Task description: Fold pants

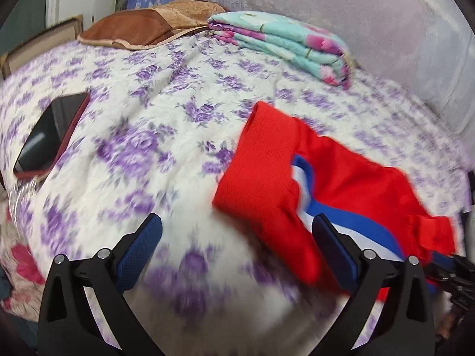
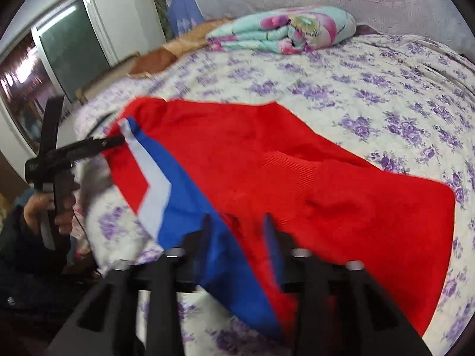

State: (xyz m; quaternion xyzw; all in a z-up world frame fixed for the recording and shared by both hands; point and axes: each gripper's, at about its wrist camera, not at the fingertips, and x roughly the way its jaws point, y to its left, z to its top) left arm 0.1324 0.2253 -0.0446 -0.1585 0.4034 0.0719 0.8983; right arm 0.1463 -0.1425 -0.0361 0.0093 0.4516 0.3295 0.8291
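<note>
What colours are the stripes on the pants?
Blue and white stripes on red pants, clearest in the right wrist view.

The left gripper (image 1: 237, 246) hangs with its two blue-padded fingers (image 1: 136, 255) spread wide apart, nothing between them. The right gripper (image 2: 237, 225) has its fingers (image 2: 271, 237) drawn closer, with a fold of cloth between them. A bare hand (image 2: 49, 210) grips the left gripper's handle.
</note>
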